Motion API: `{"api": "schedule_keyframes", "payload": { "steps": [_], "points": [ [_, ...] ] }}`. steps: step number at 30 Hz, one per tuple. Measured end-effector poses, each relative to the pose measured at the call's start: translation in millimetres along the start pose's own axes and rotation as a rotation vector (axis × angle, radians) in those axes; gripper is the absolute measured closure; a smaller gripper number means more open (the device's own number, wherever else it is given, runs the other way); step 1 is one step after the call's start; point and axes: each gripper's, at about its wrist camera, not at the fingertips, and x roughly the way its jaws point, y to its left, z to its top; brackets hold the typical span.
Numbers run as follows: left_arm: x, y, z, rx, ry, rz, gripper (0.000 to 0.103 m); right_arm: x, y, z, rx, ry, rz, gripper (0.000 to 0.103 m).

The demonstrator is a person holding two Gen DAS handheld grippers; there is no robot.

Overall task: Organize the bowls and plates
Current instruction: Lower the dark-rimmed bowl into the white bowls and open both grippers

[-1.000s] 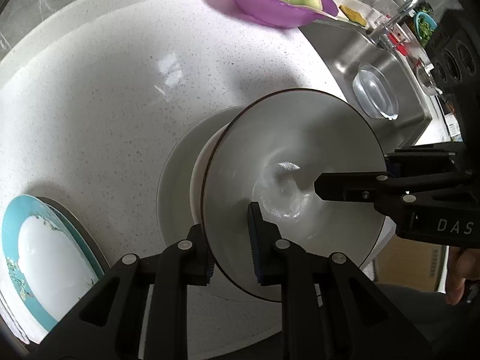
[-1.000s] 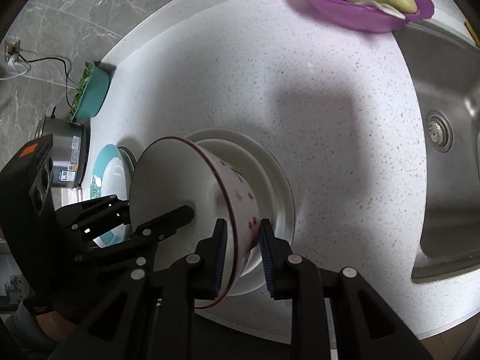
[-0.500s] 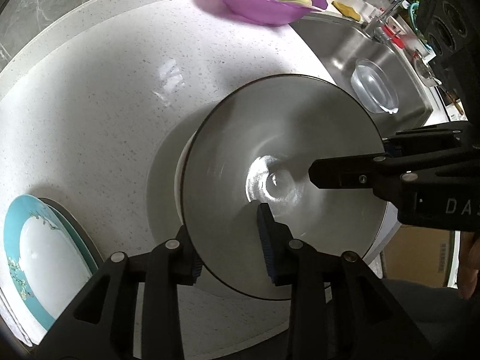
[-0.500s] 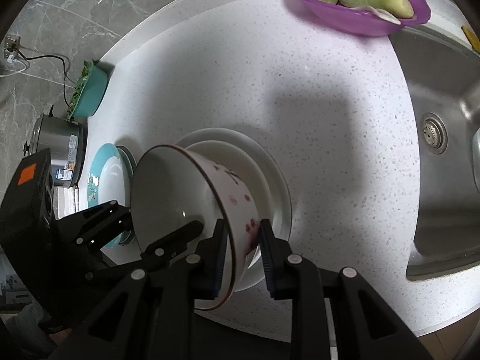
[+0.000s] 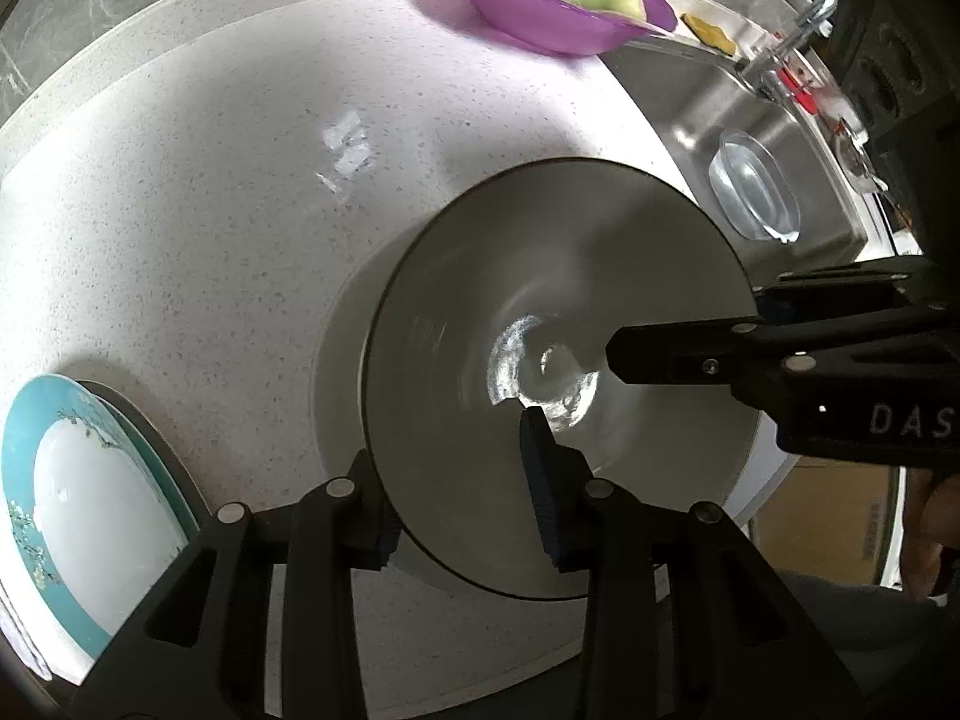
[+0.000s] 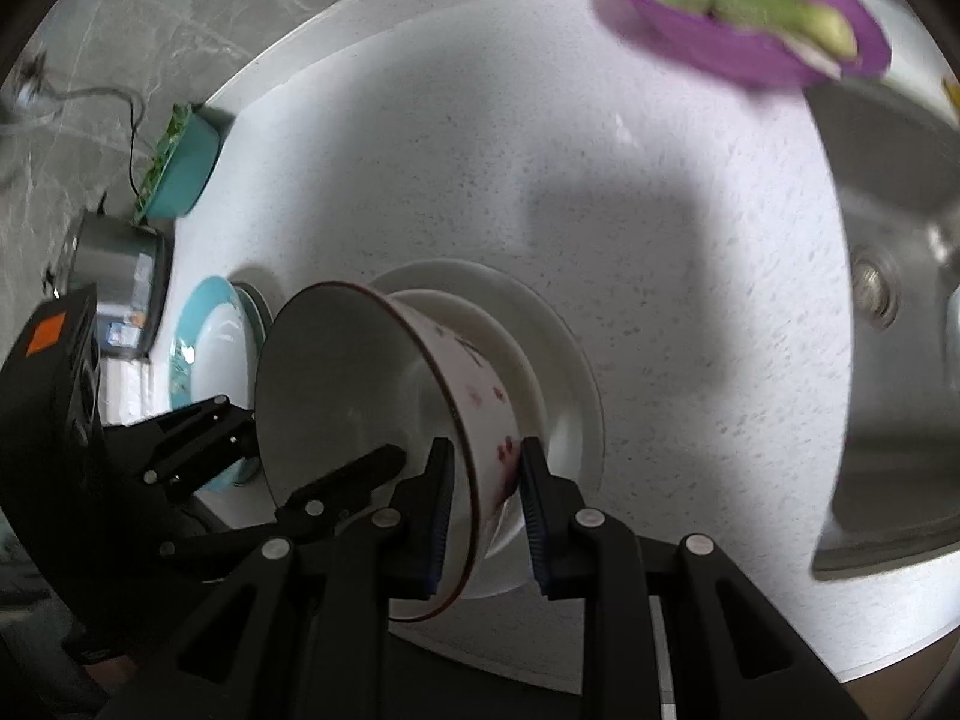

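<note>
Both tongs pinch one bowl (image 5: 558, 372): the left tongs (image 5: 462, 480) clamp its near rim, one finger inside and one outside, and the right tongs (image 6: 480, 498) grip the opposite wall the same way. On the right tongs' body the letters "DAS" can be read in the left wrist view. White inside, with a thin dark rim and small red flowers on its outer wall, the bowl is tilted and sits in a shallow white bowl (image 6: 516, 360) on a white plate (image 6: 570, 348) on the speckled desk (image 5: 198, 192). Left lies a teal-rimmed plate (image 5: 72, 480). Farther off stands a purple bowl (image 5: 540, 18) of green vegetable pieces, with a steel sink (image 5: 690, 102) to the right.
</note>
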Motion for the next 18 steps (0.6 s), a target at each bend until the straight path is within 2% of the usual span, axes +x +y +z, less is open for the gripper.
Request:
{"api": "schedule_keyframes", "payload": {
  "steps": [4,9,15,18],
  "points": [
    [0.7,1.1,1.8,0.004,-0.003,0.003,0.068,1.0,-4.4,3.8,0.013,0.013,0.032,0.077],
    [2.9,-7.5,1.2,0.040,-0.008,0.000,0.049,-0.3,-11.3,-1.9,0.045,0.011,0.075,0.076],
    [4.6,-11.3,2.4,0.042,-0.013,-0.018,0.038,-3.3,-10.6,-3.2,0.051,0.008,0.083,0.074],
    [5.8,-11.6,3.5,0.043,-0.014,-0.026,0.037,-6.1,-14.3,-3.7,0.073,0.003,0.101,0.073]
  ]
}}
